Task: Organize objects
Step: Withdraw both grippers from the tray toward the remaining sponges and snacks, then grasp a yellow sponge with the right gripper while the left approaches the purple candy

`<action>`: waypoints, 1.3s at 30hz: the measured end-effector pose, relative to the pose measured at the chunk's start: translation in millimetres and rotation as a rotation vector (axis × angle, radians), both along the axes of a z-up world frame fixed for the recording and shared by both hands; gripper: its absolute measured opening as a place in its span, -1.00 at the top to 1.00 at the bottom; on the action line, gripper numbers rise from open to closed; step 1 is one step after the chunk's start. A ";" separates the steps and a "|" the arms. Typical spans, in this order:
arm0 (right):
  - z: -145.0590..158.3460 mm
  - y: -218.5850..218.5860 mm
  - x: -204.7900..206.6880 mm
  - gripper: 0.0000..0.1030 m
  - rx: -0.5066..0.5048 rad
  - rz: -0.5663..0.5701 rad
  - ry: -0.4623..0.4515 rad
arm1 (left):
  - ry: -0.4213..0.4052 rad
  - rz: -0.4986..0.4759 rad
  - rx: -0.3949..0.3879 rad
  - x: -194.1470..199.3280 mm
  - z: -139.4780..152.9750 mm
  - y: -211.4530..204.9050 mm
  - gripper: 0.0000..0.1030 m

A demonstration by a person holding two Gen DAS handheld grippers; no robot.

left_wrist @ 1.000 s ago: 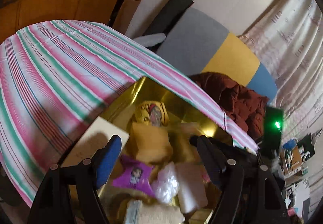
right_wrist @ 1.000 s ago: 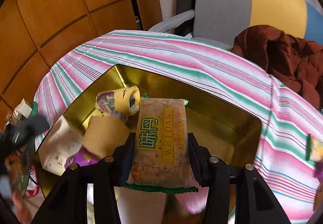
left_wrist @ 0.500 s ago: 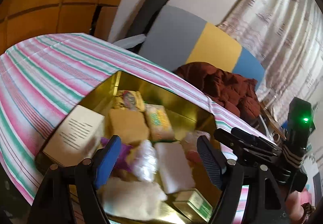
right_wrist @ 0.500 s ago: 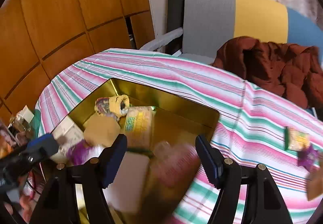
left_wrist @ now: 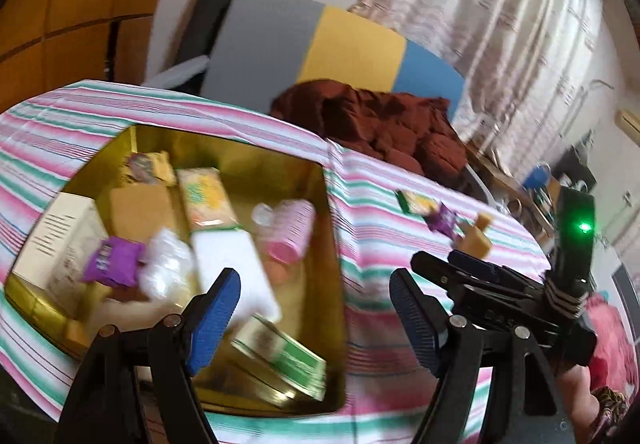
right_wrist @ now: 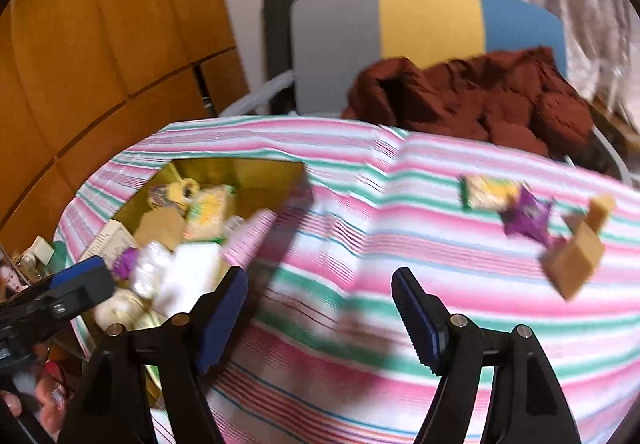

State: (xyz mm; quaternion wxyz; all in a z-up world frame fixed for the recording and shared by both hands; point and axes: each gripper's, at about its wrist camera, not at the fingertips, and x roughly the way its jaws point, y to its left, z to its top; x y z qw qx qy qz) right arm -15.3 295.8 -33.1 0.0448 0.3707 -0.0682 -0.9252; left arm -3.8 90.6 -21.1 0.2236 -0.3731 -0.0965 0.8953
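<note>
A gold tin [left_wrist: 328,228] on the striped tablecloth holds several snacks, among them a yellow-green cracker packet [left_wrist: 204,196], a pink cup [left_wrist: 292,232] and a purple packet [left_wrist: 112,264]. My left gripper [left_wrist: 312,284] hangs open over the tin's right front corner, empty. My right gripper [right_wrist: 320,284] is over bare cloth right of the tin [right_wrist: 240,172], its jaws opening with nothing between them. Further right on the cloth lie a green-yellow packet [right_wrist: 488,190], a purple packet [right_wrist: 528,216] and a tan box [right_wrist: 576,260].
Behind the table stands a chair [right_wrist: 428,20] with a grey, yellow and blue back, and a dark red garment [right_wrist: 480,96] is heaped on it. Wooden wall panels [right_wrist: 100,44] rise at the left, a curtain [left_wrist: 500,24] at the right. The view is motion-blurred.
The right gripper let the cracker packet go into the tin, opened, and swung right over the cloth. The left gripper, still open, drew back and right from the tin.
</note>
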 end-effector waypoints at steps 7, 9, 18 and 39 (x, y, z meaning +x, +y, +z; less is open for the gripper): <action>-25.3 45.5 23.7 -0.47 0.008 -0.108 -0.033 | -0.005 -0.120 -0.065 19.9 -5.1 42.8 -0.51; -33.0 59.8 27.7 -0.47 0.018 -0.149 -0.049 | -0.005 -0.151 -0.073 27.6 -7.3 54.6 -0.51; -46.6 152.1 27.8 -0.55 0.018 -0.441 -0.082 | -0.016 -0.248 -0.115 51.3 -15.7 91.6 -0.51; -59.8 229.8 -47.5 -0.21 0.033 -0.592 -0.083 | -0.031 -0.225 -0.150 42.0 -16.0 100.5 -0.51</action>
